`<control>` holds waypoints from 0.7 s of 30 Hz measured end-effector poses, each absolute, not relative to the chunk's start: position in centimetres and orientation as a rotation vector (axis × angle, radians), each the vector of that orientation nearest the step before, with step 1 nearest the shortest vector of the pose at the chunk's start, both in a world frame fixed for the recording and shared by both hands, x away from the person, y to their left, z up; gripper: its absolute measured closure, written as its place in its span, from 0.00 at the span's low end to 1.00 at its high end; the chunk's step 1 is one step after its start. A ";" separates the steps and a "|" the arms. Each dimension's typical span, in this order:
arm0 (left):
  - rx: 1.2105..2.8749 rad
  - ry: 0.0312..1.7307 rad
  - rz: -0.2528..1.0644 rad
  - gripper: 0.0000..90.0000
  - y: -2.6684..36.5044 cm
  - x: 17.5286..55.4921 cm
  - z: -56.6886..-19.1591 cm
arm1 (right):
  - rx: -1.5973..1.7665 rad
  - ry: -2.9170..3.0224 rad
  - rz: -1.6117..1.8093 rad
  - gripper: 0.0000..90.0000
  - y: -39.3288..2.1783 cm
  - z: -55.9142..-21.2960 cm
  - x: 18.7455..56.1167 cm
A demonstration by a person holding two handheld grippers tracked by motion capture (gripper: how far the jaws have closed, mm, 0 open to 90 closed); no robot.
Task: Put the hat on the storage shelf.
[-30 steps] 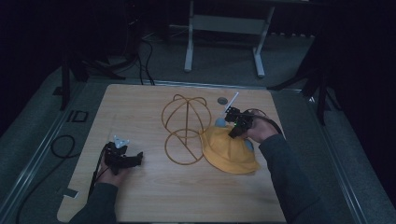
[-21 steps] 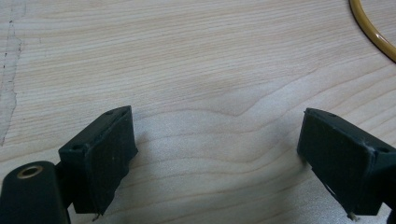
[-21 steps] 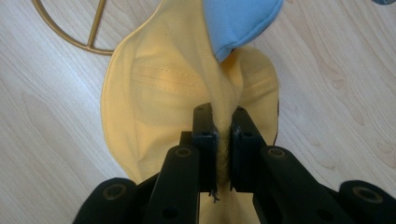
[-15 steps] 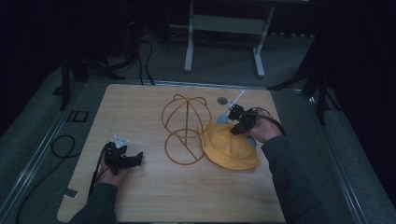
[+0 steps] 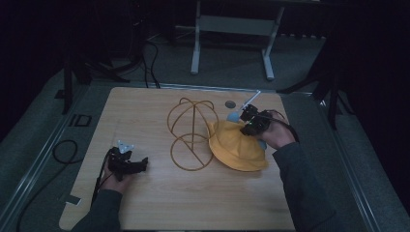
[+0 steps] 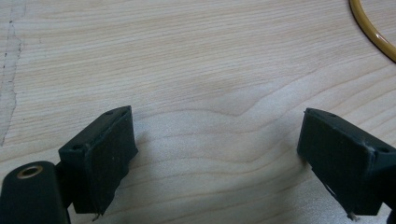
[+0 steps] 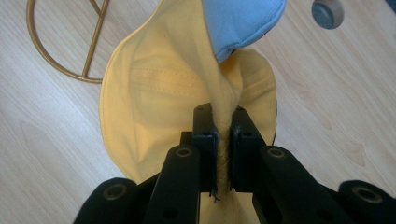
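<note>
A yellow cloth hat (image 5: 237,147) lies on the wooden table (image 5: 159,203), right of a gold wire hat stand (image 5: 191,130). My right gripper (image 5: 251,123) is at the hat's far edge. In the right gripper view, this gripper (image 7: 223,116) is shut on a raised fold of the yellow hat (image 7: 154,93). A light blue cloth (image 7: 238,23) peeks from under the hat beyond the jaws. Near the table's left front, my left gripper (image 5: 138,164) rests low. In the left gripper view, it (image 6: 215,140) stands open over bare wood.
A small grey round fitting (image 5: 230,104) sits in the tabletop just beyond the right gripper. The wire stand's base ring (image 6: 373,32) curves past the left gripper's far right. Cables (image 5: 63,152) lie on the floor to the left, and a metal frame (image 5: 232,24) stands behind the table.
The right gripper has barely shifted, and the yellow hat's pinched edge sits slightly higher. The left gripper has stayed in place.
</note>
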State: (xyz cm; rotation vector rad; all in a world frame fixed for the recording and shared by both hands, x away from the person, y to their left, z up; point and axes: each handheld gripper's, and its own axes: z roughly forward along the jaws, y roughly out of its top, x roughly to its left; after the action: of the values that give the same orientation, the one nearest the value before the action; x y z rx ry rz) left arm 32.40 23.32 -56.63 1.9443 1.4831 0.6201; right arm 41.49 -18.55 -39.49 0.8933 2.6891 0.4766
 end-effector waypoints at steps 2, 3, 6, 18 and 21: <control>1.944 1.483 0.620 0.13 23.3 32.4 -56.6 | 0.906 2.664 0.493 0.93 -18.7 -39.3 41.4; 1.944 1.483 0.620 0.13 23.3 32.4 -56.6 | 0.919 2.651 0.499 0.93 -18.8 -39.1 41.3; 1.944 1.483 0.620 0.13 23.3 32.4 -56.6 | 0.939 2.607 0.540 0.93 -19.3 -38.7 41.3; 1.944 1.484 0.619 0.13 23.3 32.4 -56.6 | 0.966 2.458 0.636 0.93 -20.6 -37.2 40.8; 1.945 1.484 0.618 0.13 23.3 32.4 -56.6 | 0.970 2.432 0.653 0.93 -20.7 -36.8 40.6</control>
State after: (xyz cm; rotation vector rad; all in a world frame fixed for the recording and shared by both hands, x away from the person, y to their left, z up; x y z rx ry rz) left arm 32.40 23.32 -56.61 1.9454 1.4843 0.6182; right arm 40.61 -20.71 -36.77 0.9695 2.4317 0.6531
